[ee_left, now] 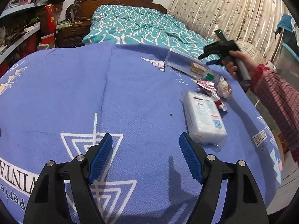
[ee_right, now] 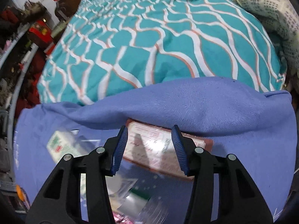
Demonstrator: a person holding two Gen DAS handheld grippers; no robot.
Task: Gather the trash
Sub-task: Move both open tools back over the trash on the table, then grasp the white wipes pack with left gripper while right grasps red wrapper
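The left hand-held gripper (ee_left: 145, 158) hangs low over the blue cloth (ee_left: 74, 93), jaws wide apart with nothing but bare cloth between them. Just beyond its right finger lies a white pack (ee_left: 204, 117) in clear wrap. Past that the trash sits in a loose cluster: crumpled wrappers (ee_left: 209, 89), a wadded tissue (ee_left: 224, 89), and a clear tube (ee_left: 185, 63) lying on its side. Above the far end of that cluster a hand (ee_left: 237, 63) holds the right hand-held gripper (ee_right: 149, 149).

In the right wrist view its jaws stand part open and empty, pointing steeply down, with a flat pink-edged packet (ee_right: 155, 143) showing between the tips and a small white box (ee_right: 61, 143) to the left. The view is smeared, so whether the tips touch the packet I cannot tell.

The step appears to be a reach for one piece. It would go best by slowing, settling on one item, lowering the tips to straddle a thin edge, and closing without snagging cloth. Beyond lies the bed (ee_right: 158, 37).
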